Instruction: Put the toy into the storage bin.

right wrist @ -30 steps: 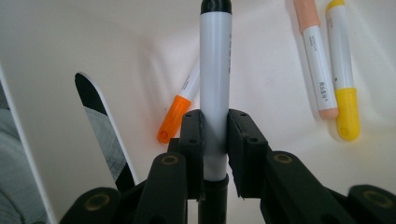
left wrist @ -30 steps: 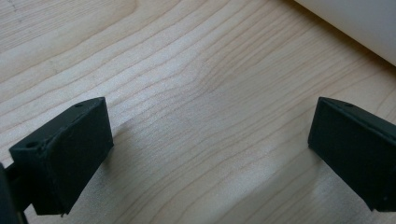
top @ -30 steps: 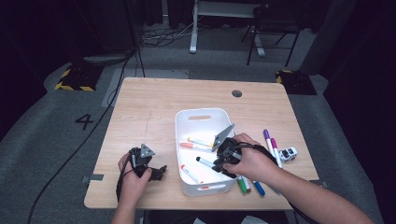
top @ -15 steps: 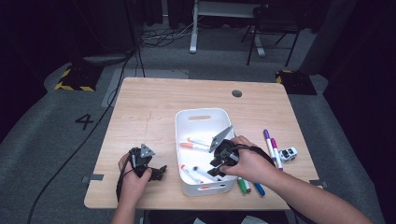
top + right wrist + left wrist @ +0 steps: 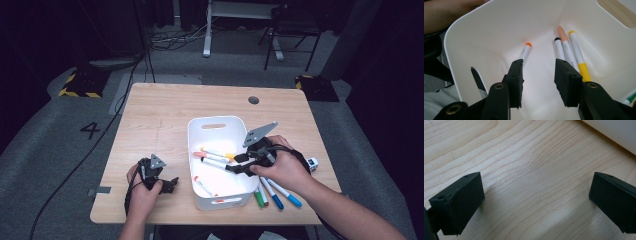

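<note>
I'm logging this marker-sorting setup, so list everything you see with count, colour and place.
Wooden table: one, light wood, centre of the high view.
White plastic bin: one, on the table's near half.
Markers in the bin: four, white barrels; caps orange, black, peach and yellow in the right gripper view.
Markers on the table: several, green and blue among them, right of the bin by the right hand.
Small white toy car: one, near the table's right edge.
Left gripper: black, jaws open over bare wood, left of the bin.
Right gripper: black, jaws just opened, empty, over the bin.
</note>
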A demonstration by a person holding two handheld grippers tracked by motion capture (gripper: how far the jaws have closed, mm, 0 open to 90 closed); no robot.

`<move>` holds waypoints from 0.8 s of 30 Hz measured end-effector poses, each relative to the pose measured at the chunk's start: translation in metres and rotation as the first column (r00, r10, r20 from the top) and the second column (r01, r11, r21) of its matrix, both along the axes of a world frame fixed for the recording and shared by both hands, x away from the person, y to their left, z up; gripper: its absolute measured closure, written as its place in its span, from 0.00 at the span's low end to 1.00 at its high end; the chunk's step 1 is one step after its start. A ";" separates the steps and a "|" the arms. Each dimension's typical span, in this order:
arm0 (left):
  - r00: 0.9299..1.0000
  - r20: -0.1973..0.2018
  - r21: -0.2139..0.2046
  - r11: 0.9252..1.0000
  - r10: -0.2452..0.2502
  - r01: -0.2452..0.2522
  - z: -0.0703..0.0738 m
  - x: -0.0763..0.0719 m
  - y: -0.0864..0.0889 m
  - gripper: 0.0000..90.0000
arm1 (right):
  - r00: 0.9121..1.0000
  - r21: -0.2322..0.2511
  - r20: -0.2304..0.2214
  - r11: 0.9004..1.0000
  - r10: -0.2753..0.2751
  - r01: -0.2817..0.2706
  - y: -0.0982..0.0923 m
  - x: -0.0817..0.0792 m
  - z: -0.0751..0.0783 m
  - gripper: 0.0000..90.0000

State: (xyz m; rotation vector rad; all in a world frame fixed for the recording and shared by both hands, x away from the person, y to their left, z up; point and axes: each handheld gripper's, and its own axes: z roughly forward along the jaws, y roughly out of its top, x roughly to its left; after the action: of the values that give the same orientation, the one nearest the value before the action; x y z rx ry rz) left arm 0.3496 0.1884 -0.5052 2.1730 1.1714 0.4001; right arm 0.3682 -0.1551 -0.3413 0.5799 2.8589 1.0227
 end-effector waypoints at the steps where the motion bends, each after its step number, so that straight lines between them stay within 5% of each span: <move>1: 1.000 0.000 0.000 1.000 0.001 -0.001 0.000 0.000 0.000 0.00 | 1.000 0.003 -0.006 1.000 -0.014 0.014 -0.004 0.000 0.002 0.65; 11: 1.000 0.000 0.001 1.000 0.001 -0.001 0.000 0.000 0.000 0.00 | 0.994 0.043 0.004 0.993 -0.111 0.111 -0.043 0.007 0.010 0.66; 24: 1.000 0.001 0.001 1.000 0.000 0.000 0.000 0.000 0.000 0.00 | 0.966 0.062 0.003 0.964 -0.258 0.257 -0.079 0.036 -0.001 0.66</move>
State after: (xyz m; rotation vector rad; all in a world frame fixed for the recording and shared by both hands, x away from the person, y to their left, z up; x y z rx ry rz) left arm 0.3496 0.1884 -0.5052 2.1730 1.1712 0.4015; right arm 0.4044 -0.2339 -0.3421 0.9187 2.6569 1.0661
